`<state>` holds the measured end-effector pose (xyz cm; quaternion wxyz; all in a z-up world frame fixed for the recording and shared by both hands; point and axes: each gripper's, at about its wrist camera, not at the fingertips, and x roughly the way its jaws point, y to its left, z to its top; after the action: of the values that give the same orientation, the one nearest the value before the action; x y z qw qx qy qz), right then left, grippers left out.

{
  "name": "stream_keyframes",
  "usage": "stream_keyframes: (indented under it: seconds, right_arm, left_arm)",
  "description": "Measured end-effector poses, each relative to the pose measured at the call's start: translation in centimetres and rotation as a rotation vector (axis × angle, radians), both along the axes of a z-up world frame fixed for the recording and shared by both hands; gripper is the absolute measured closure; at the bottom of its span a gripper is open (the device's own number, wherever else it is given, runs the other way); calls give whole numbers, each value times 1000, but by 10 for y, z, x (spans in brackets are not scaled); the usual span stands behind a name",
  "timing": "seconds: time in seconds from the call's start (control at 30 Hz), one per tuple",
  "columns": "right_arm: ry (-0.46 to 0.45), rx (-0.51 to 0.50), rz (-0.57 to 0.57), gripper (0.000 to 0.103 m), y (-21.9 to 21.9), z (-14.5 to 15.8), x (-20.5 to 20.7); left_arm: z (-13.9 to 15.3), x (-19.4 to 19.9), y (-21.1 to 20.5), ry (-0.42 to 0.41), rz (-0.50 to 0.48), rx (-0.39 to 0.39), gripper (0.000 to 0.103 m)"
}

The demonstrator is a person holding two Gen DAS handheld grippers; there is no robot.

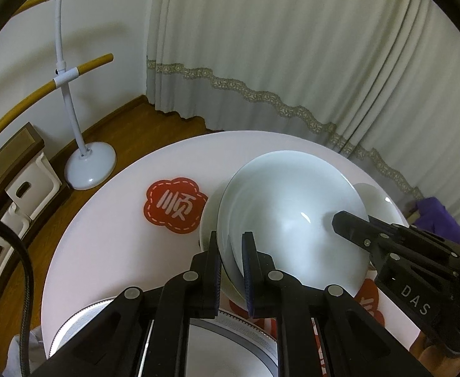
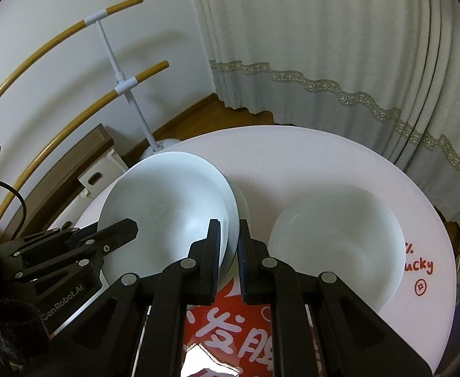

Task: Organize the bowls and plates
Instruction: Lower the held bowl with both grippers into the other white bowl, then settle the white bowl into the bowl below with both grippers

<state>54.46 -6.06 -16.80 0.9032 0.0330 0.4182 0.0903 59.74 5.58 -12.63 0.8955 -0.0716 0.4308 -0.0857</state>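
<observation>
A white bowl [image 1: 289, 210] [image 2: 167, 207] hangs tilted over the round white table [image 1: 104, 220], held by both grippers. My left gripper [image 1: 231, 251] is shut on the bowl's left rim, one finger inside and one outside. My right gripper [image 2: 230, 238] is shut on the opposite rim. Each gripper shows in the other's view: the right gripper [image 1: 366, 223] and the left gripper [image 2: 104, 232]. A second white bowl [image 2: 333, 238] stands upright on the table to the right. A plate with a patterned rim [image 1: 82, 317] lies near the front edge, partly hidden by my left fingers.
A red flower-shaped sticker [image 1: 175, 207] marks the table to the left of the held bowl. A red printed mat [image 2: 230, 330] lies under my right gripper. A white clothes stand [image 1: 88, 163] and stools stand on the wooden floor at left. Curtains hang behind.
</observation>
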Motion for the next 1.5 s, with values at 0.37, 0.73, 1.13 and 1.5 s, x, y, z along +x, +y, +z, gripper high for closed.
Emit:
stream_keyframes:
  seconds: [0.37, 0.73, 1.13, 1.5]
  right_arm:
    - [-17, -38, -35, 93, 2, -1, 0]
    - [-10, -37, -58, 90, 2, -3, 2]
    - [-5, -25, -69, 90, -1, -6, 4]
    - [28, 11, -62, 89, -5, -11, 6]
  left_arm:
    - [-6, 0, -1, -2, -11, 4, 94]
    - [-9, -1, -1, -11, -10, 12, 94]
    - [-6, 0, -1, -16, -10, 15, 94]
    - [-5, 2, -3, -9, -9, 33, 93]
